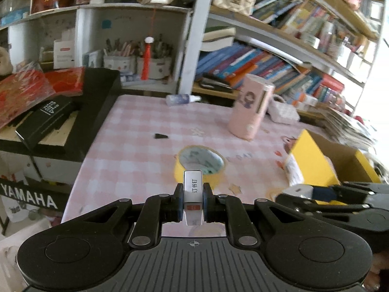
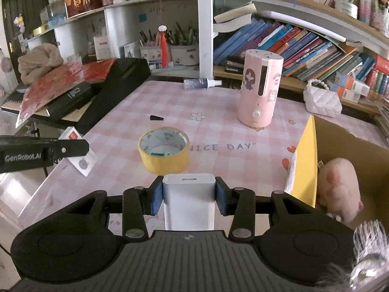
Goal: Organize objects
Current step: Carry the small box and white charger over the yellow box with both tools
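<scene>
Flanking tape roll (humidifier beyond)

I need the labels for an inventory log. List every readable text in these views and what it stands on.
"订书钉": small box held in the left gripper.
"YAMAHA": black keyboard edge.
"GenRobot.AI": left gripper's arm, seen in the right wrist view.
"NICE DAY": pink checked tablecloth.
Book spines, black box print, red poster: too blurred to read.
White charger in the right gripper: no text.
</scene>
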`<control>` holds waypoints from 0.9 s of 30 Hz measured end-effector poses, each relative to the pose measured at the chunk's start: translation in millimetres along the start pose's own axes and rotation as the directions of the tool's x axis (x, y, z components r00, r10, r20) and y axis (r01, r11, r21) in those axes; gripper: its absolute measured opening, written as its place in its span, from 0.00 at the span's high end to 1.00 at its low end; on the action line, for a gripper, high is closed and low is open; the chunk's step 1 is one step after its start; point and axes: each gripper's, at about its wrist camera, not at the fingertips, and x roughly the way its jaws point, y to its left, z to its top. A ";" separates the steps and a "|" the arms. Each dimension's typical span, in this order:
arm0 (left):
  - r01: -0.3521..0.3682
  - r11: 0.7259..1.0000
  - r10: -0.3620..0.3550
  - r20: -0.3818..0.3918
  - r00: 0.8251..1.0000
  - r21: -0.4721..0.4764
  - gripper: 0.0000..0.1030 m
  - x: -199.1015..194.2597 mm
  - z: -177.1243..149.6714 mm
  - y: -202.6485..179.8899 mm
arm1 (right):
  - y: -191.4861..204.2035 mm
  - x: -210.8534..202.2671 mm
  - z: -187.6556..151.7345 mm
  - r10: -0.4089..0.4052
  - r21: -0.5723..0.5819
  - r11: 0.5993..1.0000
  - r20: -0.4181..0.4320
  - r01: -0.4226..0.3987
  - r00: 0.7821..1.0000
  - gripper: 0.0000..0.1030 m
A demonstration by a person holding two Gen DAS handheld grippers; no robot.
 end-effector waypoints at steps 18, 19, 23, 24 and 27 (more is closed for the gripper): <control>0.158 0.978 -0.149 -0.079 0.986 0.133 0.88 -66.3 -68.5 -29.7 | 34.0 -81.3 -79.6 -0.103 0.110 0.988 -0.022 0.105 0.994 0.61; 0.168 0.976 -0.157 -0.085 0.984 0.141 0.88 -68.2 -71.6 -32.2 | 33.9 -85.3 -84.7 -0.110 0.119 0.986 -0.025 0.113 0.994 0.61; 0.212 0.961 -0.195 -0.111 0.974 0.175 0.88 -74.3 -83.6 -45.0 | 34.3 -102.8 -105.2 -0.145 0.156 0.976 -0.035 0.149 0.989 0.61; 0.227 0.956 -0.207 -0.119 0.971 0.186 0.88 -75.6 -86.6 -49.4 | 33.8 -107.2 -110.2 -0.154 0.167 0.973 -0.038 0.158 0.987 0.61; 0.266 0.940 -0.240 -0.138 0.961 0.213 0.88 -77.1 -92.9 -61.8 | 29.5 -119.6 -124.3 -0.186 0.200 0.961 -0.048 0.192 0.981 0.61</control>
